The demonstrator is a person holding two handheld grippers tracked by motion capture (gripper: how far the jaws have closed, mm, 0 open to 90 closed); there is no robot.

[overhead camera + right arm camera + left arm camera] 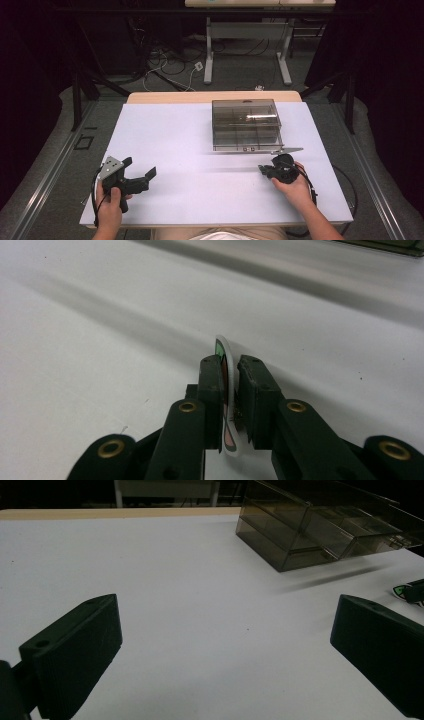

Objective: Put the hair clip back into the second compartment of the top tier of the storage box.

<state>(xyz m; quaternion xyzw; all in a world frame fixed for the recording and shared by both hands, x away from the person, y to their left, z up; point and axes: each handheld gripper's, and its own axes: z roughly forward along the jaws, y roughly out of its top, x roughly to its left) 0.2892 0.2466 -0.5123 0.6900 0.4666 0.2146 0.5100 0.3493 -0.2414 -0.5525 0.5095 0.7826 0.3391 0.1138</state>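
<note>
Card (223, 352) stands edgewise, pinched in your right gripper (230, 365); organizer box (246, 125) lies just ahead, nearer that hand; left gripper (137, 172) gapes wide.

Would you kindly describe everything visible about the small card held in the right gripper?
The card is thin and flat, with a white rounded edge and a printed face showing green near the top and reddish-brown and pink lower down; the picture itself cannot be made out. It looks like glossy card or plastic. It stands on edge, pinched between the two black jaws of the right gripper, its top rising slightly above them. It sits low over the white table, in front of the smoky clear plastic box.
</note>
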